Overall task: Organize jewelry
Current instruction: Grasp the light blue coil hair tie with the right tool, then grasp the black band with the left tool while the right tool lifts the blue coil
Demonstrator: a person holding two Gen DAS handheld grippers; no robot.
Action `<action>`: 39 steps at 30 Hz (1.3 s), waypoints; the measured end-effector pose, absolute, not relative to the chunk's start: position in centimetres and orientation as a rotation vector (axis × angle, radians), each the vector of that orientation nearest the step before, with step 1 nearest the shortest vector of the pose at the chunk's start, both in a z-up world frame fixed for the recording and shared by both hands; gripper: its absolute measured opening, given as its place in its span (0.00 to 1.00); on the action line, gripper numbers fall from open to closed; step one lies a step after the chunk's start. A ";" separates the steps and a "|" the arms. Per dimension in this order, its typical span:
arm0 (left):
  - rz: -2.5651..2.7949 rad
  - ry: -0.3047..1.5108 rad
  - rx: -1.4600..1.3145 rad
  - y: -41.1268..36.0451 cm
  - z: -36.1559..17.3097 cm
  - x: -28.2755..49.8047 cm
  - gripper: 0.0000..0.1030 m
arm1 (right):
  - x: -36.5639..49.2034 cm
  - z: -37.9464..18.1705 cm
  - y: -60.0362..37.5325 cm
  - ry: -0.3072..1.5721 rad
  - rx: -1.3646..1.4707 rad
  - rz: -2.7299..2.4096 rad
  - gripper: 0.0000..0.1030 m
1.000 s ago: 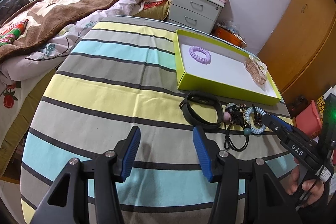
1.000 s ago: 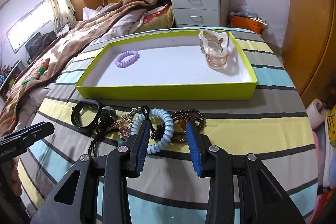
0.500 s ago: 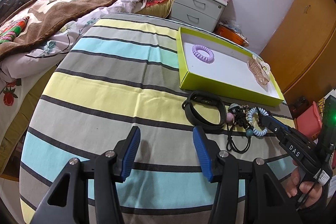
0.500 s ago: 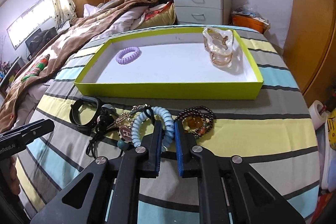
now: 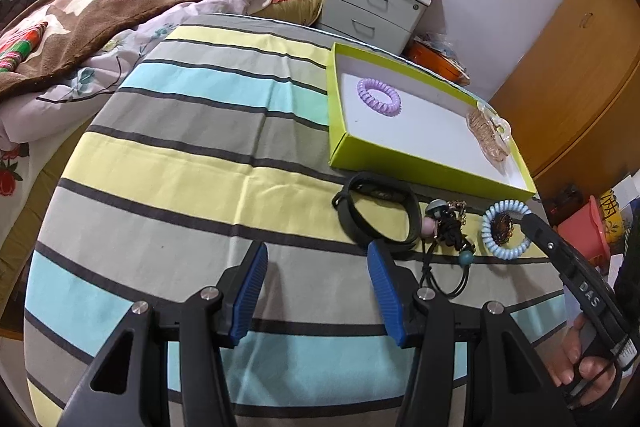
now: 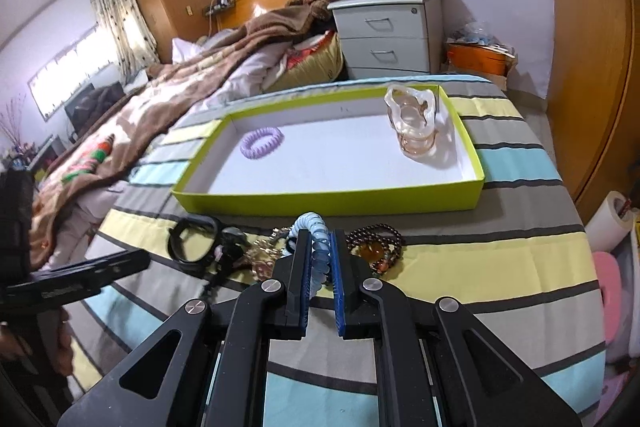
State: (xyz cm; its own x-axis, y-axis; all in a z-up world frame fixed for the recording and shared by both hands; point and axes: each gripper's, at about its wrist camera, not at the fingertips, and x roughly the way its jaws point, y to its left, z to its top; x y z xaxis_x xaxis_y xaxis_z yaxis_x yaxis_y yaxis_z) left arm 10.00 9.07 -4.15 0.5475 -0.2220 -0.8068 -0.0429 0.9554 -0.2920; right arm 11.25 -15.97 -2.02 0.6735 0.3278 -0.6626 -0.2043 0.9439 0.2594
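Evidently the biggest change was at the right gripper [image 6: 320,259]: a second earlier its fingers stood well apart around the pale blue coil hair tie [image 6: 316,247], and now they had closed on it, the coil squeezed narrow between the blue pads and standing up above them. In the left wrist view the tie [image 5: 505,229] looked tilted off the striped counter [image 5: 200,167], so it seemed just lifted clear of the heap of black band [image 5: 376,215], dark cords with charms [image 5: 448,231] and brown bead bracelet [image 6: 376,247] lying before the green tray [image 6: 328,201]. That likely meant the pick was made and the carry to the tray came next, where a purple coil tie [image 6: 262,143] and a clear pink hair claw [image 6: 412,125] already lay well apart.

The left gripper [image 5: 316,291] had hardly moved; its fingers stood fairly wide over bare cloth, holding nothing.

Only one mark could be read: white letters "DAS" [image 5: 589,294] on the right gripper's body. A small label near the person's hand [image 5: 588,371] was too small to read.
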 end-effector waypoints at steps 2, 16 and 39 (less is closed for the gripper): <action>-0.114 0.993 -0.288 8.7 -4.1 10.4 0.53 | 11.0 -1.6 -16.2 0.763 0.183 0.312 0.09; -0.082 1.031 -0.149 5.9 -4.6 13.9 0.53 | 9.2 0.3 -17.2 0.698 0.224 0.329 0.09; -0.072 1.005 -0.064 4.3 -4.8 14.4 0.11 | 9.0 0.2 -17.9 0.699 0.244 0.318 0.09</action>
